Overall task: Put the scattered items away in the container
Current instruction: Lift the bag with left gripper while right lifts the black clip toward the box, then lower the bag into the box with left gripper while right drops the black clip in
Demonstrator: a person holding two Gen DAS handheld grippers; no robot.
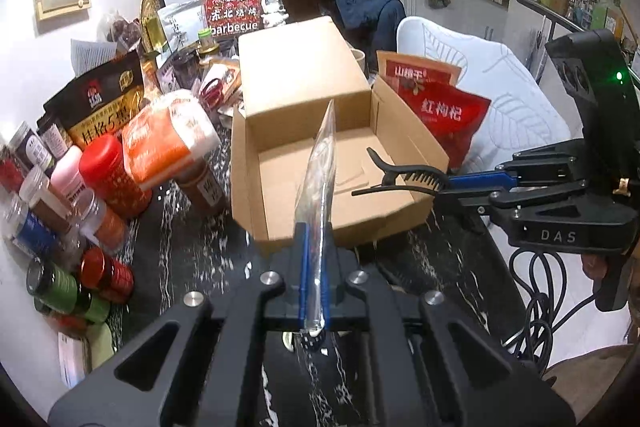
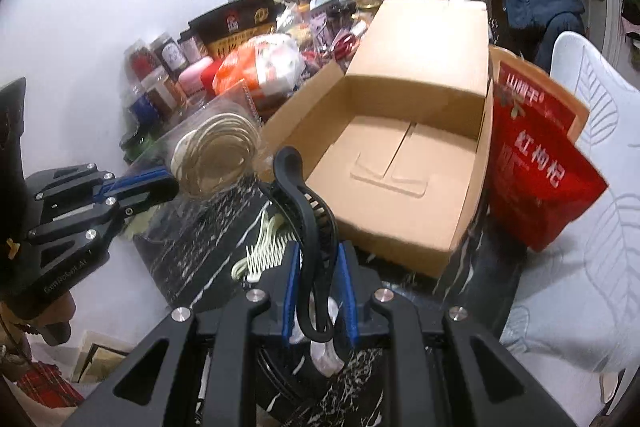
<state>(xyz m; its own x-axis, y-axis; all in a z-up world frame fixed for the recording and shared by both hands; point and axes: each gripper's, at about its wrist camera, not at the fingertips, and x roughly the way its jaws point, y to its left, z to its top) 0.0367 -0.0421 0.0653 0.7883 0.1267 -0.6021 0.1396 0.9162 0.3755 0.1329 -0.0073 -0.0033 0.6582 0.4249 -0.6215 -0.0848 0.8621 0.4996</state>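
A: On which spatial relation is the coming move judged to turn?

B: On where the open cardboard box (image 1: 320, 163) lies from each claw. In the left wrist view it fills the centre of the frame, directly ahead of the left claw (image 1: 316, 267) and just above it in the picture. In the right wrist view the box is seen up and to the right of the right claw (image 2: 318, 291), its near corner close to the fingertips.

A: What is held, and how are the claws set?

B: The left claw is closed on a clear plastic packet (image 1: 318, 179), gripped edge-on, so that its long axis runs up the frame toward the box. In the right wrist view that packet is seen flat-on at centre left, with thin hair ties (image 2: 218, 155) coiled inside. The right claw is clamped on a black hair clip (image 2: 308, 223), whose long axis also points forward, its curved tip lying near the box's near-left wall.

A: Which claw is judged nearer?

B: No clear difference can be told; both are held off the dark marbled desk (image 1: 188, 227), just short of the box's front wall.

A: Is anything left on the desk?

B: A pale comb (image 2: 264, 251) is seen lying on the desk just left of the right claw. The box floor appears bare, so both held items are judged not yet delivered.
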